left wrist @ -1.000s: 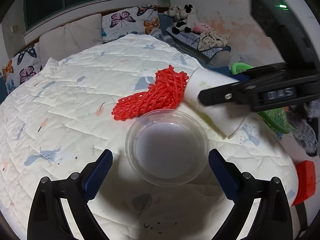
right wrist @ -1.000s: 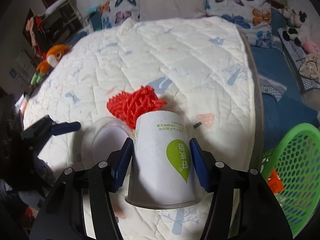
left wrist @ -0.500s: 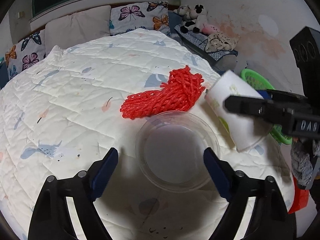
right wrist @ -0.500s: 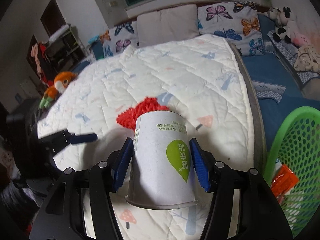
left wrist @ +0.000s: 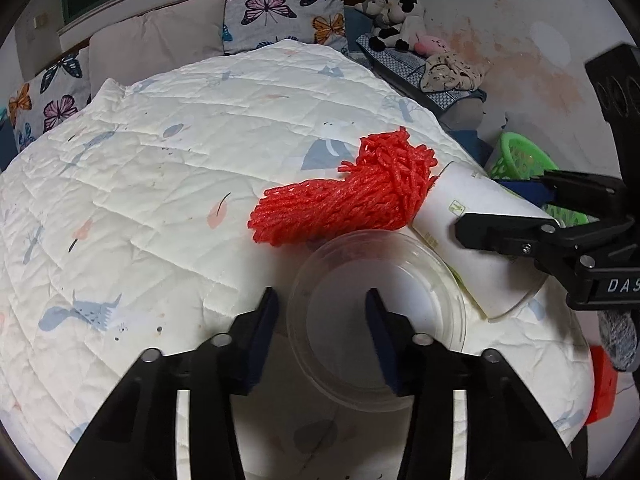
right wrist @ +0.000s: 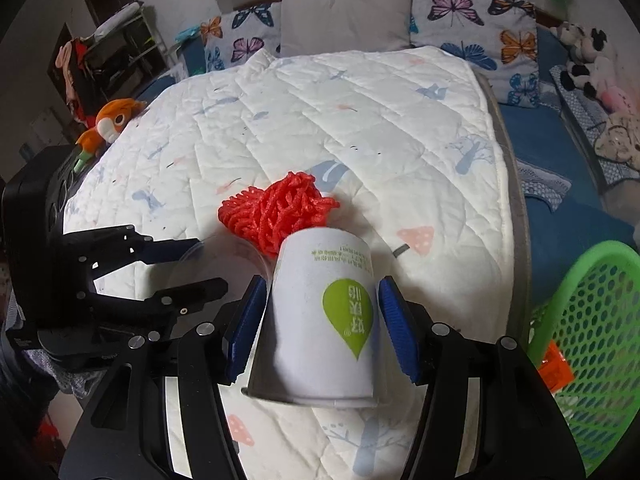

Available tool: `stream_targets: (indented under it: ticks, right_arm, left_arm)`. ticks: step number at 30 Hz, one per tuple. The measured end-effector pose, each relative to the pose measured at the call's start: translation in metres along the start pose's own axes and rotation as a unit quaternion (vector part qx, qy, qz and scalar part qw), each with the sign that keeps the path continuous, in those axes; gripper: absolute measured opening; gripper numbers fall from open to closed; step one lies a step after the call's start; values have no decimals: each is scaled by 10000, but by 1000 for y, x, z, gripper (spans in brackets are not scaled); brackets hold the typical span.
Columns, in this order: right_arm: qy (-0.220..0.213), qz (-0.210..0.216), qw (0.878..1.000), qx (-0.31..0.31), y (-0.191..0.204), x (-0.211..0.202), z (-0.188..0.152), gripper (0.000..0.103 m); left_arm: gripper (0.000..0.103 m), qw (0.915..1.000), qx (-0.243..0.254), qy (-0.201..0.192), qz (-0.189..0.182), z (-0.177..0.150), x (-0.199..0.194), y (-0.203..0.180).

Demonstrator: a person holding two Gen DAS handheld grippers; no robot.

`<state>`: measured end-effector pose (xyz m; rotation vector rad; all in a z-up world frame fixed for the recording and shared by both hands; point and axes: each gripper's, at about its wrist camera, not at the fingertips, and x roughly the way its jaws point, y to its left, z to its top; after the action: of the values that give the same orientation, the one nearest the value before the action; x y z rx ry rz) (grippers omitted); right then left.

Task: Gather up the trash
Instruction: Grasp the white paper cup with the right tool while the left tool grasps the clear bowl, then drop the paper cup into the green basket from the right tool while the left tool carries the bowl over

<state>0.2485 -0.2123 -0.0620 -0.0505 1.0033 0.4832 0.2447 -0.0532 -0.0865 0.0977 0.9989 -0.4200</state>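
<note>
Three pieces of trash are counted on the white quilted bedspread point(left wrist: 168, 168): one paper cup point(right wrist: 326, 320), one clear plastic lid point(left wrist: 412, 280), one red foam net point(left wrist: 352, 200).

The paper cup, white with a green drop-shaped mark, lies on its side at the near right of the bed, its closed end touching the red net. The right gripper point(right wrist: 322, 328) has its two blue pads on either side of the cup's body and pinches it.

The clear round lid lies flat at the near edge of the bed, just nearer than the net and beside the cup. The left gripper point(left wrist: 320, 332) straddles the lid's left rim: one finger stands outside the rim, the other over the lid's inside. Its jaws are closing; whether the pads yet press the rim cannot be told.

One green mesh basket point(right wrist: 588, 344) stands off the bed to the right, with one orange item point(right wrist: 554, 368) visible inside.

At the far end of the bed: three butterfly-print pillows point(right wrist: 476, 20) and one plain pillow point(right wrist: 344, 16). One orange plush toy point(right wrist: 110, 120) lies at the far left edge.
</note>
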Motion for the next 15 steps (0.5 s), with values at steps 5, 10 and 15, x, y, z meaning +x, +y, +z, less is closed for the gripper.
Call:
stream_targets:
  ticks: [5, 10, 15]
  right_arm:
    - [319, -94, 9994, -89, 1, 9, 10, 59]
    - [579, 31, 9983, 72, -2, 17, 20, 59]
    - [466, -80, 9989, 64, 1, 6, 18, 55]
  left_arm:
    - [34, 10000, -8, 16, -47, 2, 1, 3]
    - [23, 10000, -9, 16, -2, 4, 1, 4]
    - [7, 9999, -107, -31, -13, 1, -4, 9]
